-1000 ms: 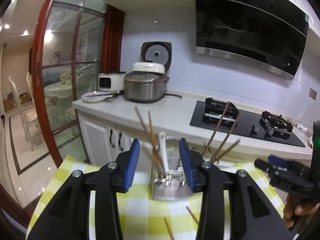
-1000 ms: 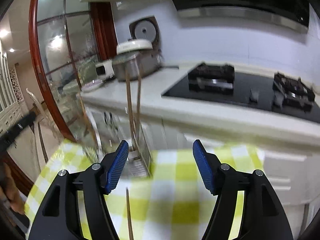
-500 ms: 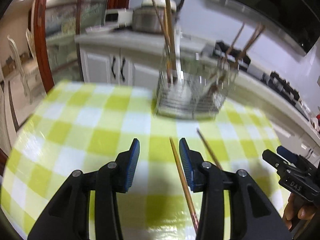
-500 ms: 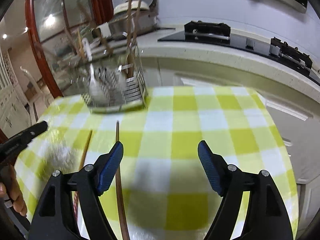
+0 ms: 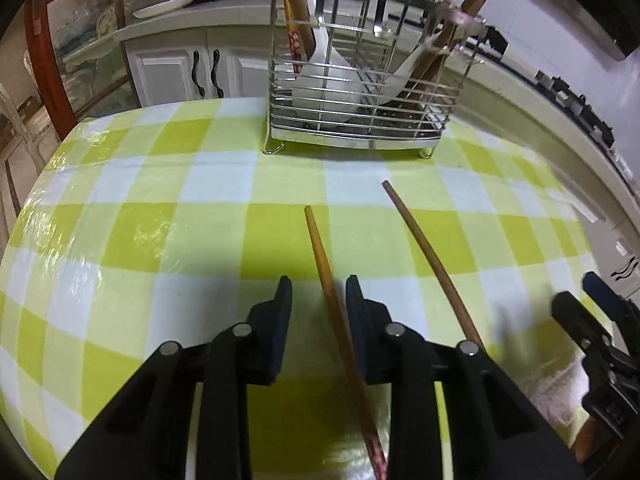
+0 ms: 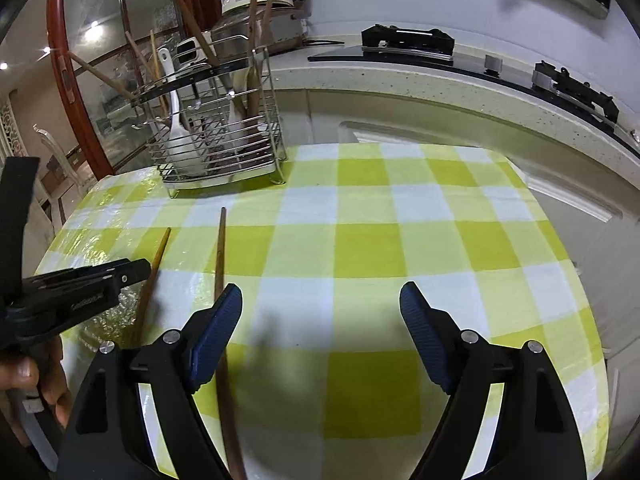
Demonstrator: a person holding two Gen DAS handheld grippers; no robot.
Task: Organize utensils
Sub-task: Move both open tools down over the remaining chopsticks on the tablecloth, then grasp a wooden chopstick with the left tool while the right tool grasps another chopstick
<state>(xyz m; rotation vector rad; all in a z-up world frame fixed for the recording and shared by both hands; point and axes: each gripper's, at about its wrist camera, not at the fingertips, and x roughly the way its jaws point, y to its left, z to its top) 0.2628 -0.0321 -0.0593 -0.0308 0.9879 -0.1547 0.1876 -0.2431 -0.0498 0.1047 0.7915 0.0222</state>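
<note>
Two chopsticks lie on my checked tablecloth [image 5: 120,240]. Left view: left gripper [image 5: 319,300] has just been closing, jaws narrow around the lighter chopstick [image 5: 324,264], pads apparently not touching it yet; wire rack [image 5: 360,92] stands beyond. Right view: right gripper [image 6: 321,312] spread wide, widening, the darker chopstick [image 6: 219,248] passing beside its left finger; kitchen counter [image 6: 400,80] behind.

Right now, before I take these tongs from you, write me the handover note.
Left tongs: low over the table, jaws just been closing around the light chopstick, which lies between them; pads not yet pressing on it.
Right tongs: jaws just been opening, nothing between them; the dark chopstick lies by the left finger.
Rack: at the far side of the checked cloth, already holding chopsticks and white spoons.
Left to do: grip both loose chopsticks and put them in the rack.
</note>
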